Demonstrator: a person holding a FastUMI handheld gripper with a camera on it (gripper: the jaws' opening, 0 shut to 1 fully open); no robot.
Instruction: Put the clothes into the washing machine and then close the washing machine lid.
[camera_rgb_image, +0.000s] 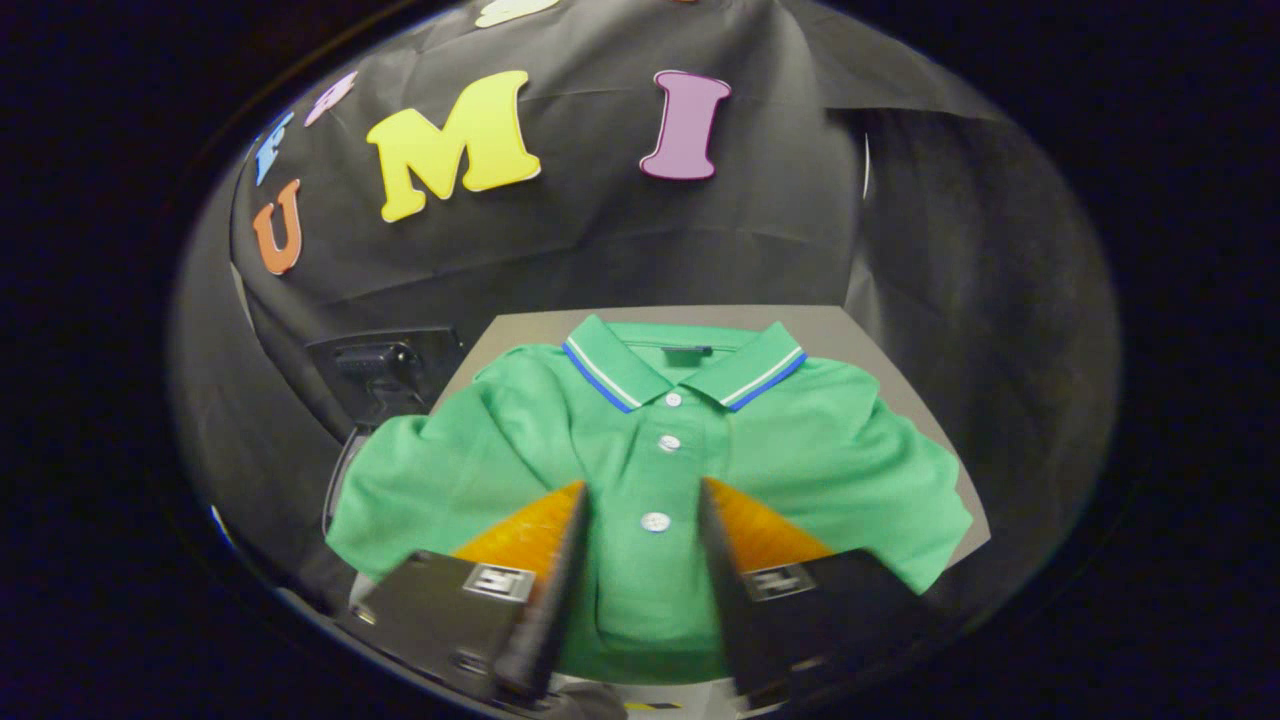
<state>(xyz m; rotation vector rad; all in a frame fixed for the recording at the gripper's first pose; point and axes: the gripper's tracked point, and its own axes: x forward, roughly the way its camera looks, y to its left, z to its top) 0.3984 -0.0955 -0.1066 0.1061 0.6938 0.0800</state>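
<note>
Biggest thing you've got here is the black cloth wall (760, 230), matte and creased, hanging in soft folds behind and to both sides of the work area. Next, the table (850, 335), a flat grey slab with a smooth top, bare at its far edge and far right corner. Spread over most of it is the green polo shirt (800, 440), pique-knit fabric with a fine grainy texture, folded into a rough rectangle with sleeves tucked and bunched at the sides, front face up. Its long axis runs away from you, collar at the far end pointing toward the wall, hem end toward your fingers. The collar (690, 372) is ribbed, laid open in a V, edged with white and blue stripes. The button placket runs straight down the middle, nearly in line with the gap between your fingers, with small round pale buttons (655, 521) on it. Off the table's left side sits a dark boxy thing (385, 370), hard plastic look, angular; can't tell what it is. Your gripper (640, 495) is spread wide, fingers apart and clamped on nothing, tapered wedge-shaped tips over the shirt's lower front, one either side of the placket. The lowest button sits between the fingertips. Can't tell if the tips touch the fabric or hang just above it.
</note>
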